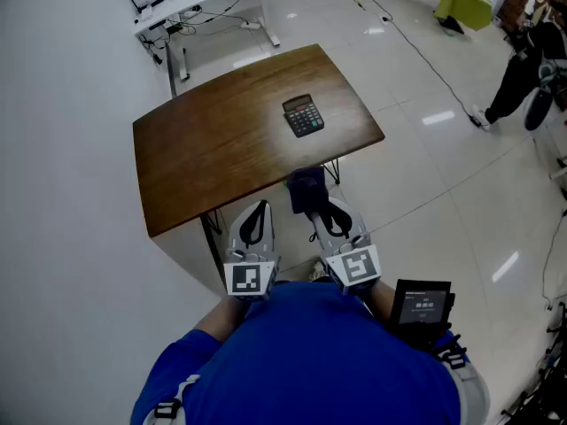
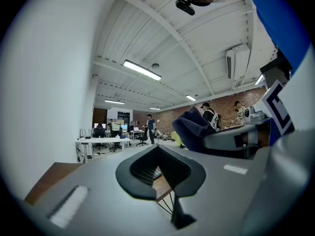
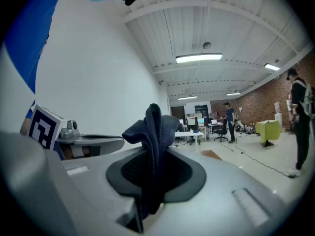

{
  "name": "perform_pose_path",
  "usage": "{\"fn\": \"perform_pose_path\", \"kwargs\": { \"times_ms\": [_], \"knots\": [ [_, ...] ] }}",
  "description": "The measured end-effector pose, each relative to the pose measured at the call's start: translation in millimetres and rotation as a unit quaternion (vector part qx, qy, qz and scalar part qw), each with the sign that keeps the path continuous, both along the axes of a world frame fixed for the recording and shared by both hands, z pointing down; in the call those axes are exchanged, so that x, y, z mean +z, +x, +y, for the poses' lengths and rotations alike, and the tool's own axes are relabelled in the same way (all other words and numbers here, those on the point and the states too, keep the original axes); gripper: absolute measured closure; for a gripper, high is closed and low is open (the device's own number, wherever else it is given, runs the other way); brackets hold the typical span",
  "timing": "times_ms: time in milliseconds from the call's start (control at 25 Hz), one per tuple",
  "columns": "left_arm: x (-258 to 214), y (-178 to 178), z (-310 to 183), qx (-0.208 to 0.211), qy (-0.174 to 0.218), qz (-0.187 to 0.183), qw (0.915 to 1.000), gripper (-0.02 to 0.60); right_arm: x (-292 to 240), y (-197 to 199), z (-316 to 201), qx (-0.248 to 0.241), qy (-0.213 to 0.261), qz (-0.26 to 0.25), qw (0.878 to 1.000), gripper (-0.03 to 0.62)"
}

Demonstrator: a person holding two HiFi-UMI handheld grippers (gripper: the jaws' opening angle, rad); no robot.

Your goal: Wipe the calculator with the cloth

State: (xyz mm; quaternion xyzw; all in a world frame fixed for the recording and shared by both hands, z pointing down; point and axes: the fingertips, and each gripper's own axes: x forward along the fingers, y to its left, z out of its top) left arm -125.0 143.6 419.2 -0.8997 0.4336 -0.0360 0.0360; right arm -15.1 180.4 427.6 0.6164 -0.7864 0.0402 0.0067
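Ahead, calculator [image 1: 303, 115] on table [image 1: 204, 153], cloth [image 1: 307, 186] in right tongs [image 1: 312, 211]

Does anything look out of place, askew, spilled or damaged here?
Nothing stands out. The calculator lies flat, keys up, on the wooden table, with no spill or damage visible. The dark cloth is bunched in the right gripper. The left gripper is shut on nothing.

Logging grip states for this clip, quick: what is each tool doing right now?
Left tool: shut, nothing between its jaws.
Right tool: shut on the dark blue cloth.
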Motion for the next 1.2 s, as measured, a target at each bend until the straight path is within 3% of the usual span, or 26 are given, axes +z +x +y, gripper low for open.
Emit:
{"fn": "perform_pose_path", "kwargs": {
  "times_ms": [120, 360, 440, 600, 1200],
  "knots": [
    [-1, 6, -3, 0.006, 0.013, 0.007, 0.9999, 0.575, 1, 0, -5, -0.015, 0.003, -0.002, 1.0, 0.526],
    [3, 9, -2, 0.013, -0.003, -0.004, 0.9999, 0.575, 4, 5, -6, -0.009, -0.004, -0.008, 1.0, 0.526],
    [9, 26, -11, 0.016, -0.008, -0.007, 0.9998, 0.575, 8, 22, -16, -0.008, -0.01, -0.01, 1.0, 0.526],
    [20, 66, -45, 0.021, -0.011, -0.012, 0.9996, 0.575, 21, 59, -49, -0.014, -0.018, -0.011, 1.0, 0.526],
    [20, 105, -188, 0.042, -0.036, 0.006, 0.9984, 0.575, 14, 108, -189, 0.026, -0.059, 0.014, 0.998, 0.526]
  ]
}}
